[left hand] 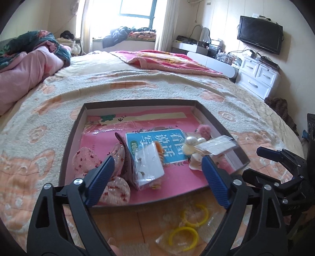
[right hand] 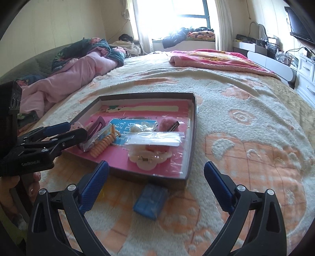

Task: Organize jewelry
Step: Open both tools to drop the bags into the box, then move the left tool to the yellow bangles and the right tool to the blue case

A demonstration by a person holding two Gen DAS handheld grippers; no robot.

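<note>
Fleecy cream-and-peach blanket [right hand: 246,126] carries shallow dark cardboard tray [right hand: 194,126], pink-lined, already holding clips, a pearl piece, sachets. Left gripper [left hand: 157,173] and right gripper [right hand: 156,182] both released, nothing between the jaws. Outside, near the tray's front wall: blue plastic box [right hand: 150,202]; bagged yellow rings [left hand: 189,226]. Advice: approach low, pinch firmly; film bag looks slippery, pile may snag.

both wrist views look down along the bed [left hand: 137,82] toward the window [right hand: 173,11], close over one shared tray [left hand: 68,141].
</note>
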